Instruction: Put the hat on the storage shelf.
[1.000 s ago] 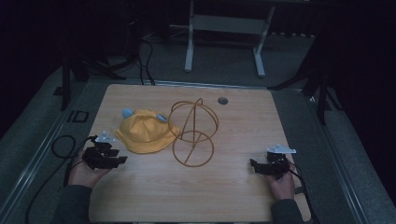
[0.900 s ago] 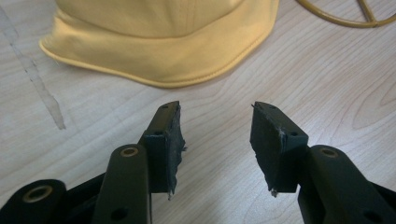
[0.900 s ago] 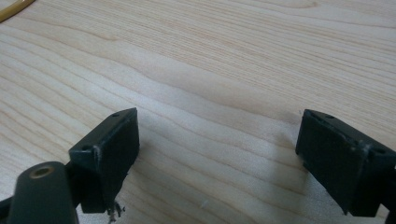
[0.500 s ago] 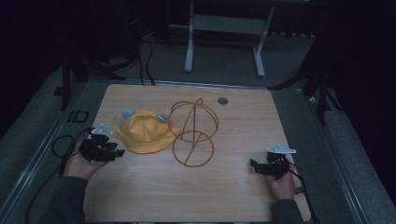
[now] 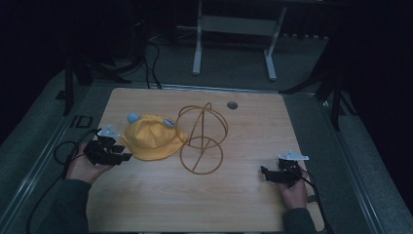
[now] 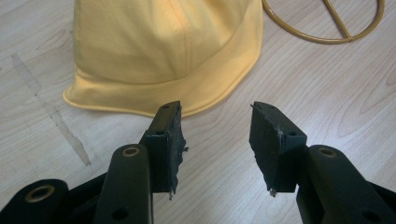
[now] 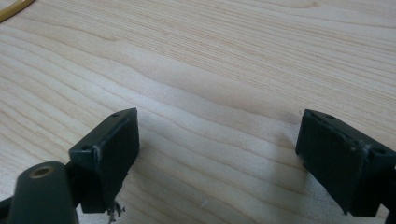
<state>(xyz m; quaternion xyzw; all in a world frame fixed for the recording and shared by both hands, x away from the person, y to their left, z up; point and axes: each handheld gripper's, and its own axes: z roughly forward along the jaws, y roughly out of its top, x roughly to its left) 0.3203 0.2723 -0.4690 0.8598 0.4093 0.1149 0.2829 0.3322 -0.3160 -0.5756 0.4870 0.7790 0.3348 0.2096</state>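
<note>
A yellow hat (image 5: 152, 139) with small blue ears lies on the wooden table (image 5: 234, 204), left of centre. Its brim (image 6: 196, 100) shows close up in the left gripper view. A gold wire stand (image 5: 200, 136) rises just right of the hat, touching or nearly touching it. My left gripper (image 5: 124, 157) is open at the hat's left brim edge, its jaws (image 6: 217, 135) just short of the fabric with nothing between them. My right gripper (image 5: 265, 173) rests open low over bare wood at the front right, jaws (image 7: 217, 154) wide apart and empty.
A small round grommet (image 5: 232, 104) sits in the table's far edge. Cables (image 5: 63, 151) trail off the left side. A white metal frame (image 5: 234, 39) stands on the floor beyond the table. Part of the wire stand's ring (image 6: 327, 28) lies right of the hat.
My left gripper has shifted a little left and then forward toward the hat's brim. The right gripper has stayed put.
</note>
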